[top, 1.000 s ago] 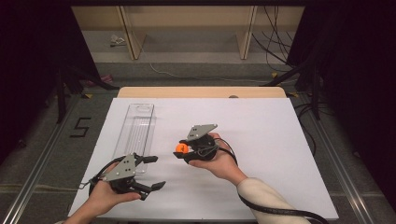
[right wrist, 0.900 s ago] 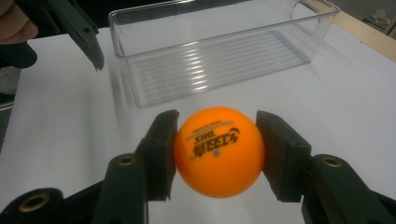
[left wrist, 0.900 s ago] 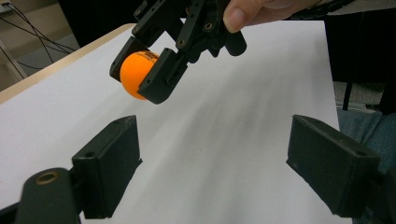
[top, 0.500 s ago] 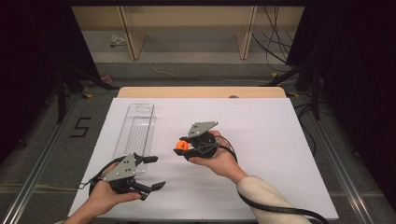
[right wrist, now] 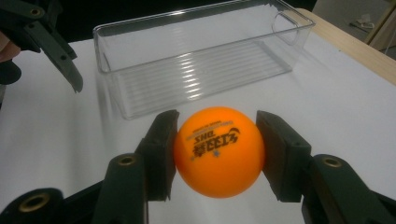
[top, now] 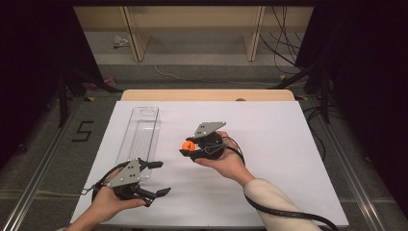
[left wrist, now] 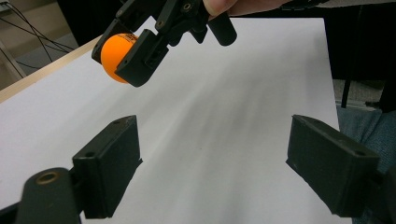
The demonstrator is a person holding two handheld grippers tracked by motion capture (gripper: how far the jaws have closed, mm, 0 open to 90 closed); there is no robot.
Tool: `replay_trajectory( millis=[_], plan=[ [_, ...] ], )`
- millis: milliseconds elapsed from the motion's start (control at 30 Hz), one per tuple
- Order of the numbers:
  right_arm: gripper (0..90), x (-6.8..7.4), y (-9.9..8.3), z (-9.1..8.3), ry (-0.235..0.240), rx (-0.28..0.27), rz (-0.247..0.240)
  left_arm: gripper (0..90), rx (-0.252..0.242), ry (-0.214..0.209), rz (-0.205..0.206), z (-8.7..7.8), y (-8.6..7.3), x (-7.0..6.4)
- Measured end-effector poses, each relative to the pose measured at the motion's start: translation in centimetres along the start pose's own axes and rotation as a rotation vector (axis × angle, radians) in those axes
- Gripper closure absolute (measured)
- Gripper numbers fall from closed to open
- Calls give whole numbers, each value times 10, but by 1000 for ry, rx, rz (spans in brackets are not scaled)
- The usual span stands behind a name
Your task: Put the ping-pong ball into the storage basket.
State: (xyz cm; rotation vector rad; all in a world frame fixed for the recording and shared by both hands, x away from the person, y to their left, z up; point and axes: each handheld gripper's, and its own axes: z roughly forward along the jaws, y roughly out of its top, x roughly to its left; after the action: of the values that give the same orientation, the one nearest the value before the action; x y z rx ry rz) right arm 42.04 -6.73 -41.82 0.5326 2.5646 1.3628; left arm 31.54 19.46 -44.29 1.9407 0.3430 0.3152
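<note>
High view: a white table (top: 288,144) seen from above, with a clear plastic bin (top: 140,132) lying lengthwise along its left part, long and narrow, nothing visible inside. Right gripper (top: 188,147) held near the table's middle, just right of the bin, jaws closed on an orange ball (top: 189,145). Left gripper (top: 158,178) held low at the near left, just beyond the bin's near end, jaws spread wide and holding nothing.

Right gripper view: ball (right wrist: 219,150) pinched between both black jaws, touching each pad, black print across its front. Bin (right wrist: 201,56) just beyond, apart from the ball, ribbed floor and a handle cut-out at the far end.

Left gripper view: own jaws far apart over bare white surface; right gripper (left wrist: 123,56) above and beyond, ball (left wrist: 116,57) gripped.
</note>
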Motion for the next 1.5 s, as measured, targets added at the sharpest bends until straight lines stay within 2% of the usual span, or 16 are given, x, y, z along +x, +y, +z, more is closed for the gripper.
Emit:
replay_trajectory(
  millis=[633,1500],
  plan=[
    [512,-6,6,6,-26,1,22,169,-1,7,0,-1,1,0],
    [512,-9,20,17,-38,2,23,170,-1,4,5,0,1,-1]
  ],
)
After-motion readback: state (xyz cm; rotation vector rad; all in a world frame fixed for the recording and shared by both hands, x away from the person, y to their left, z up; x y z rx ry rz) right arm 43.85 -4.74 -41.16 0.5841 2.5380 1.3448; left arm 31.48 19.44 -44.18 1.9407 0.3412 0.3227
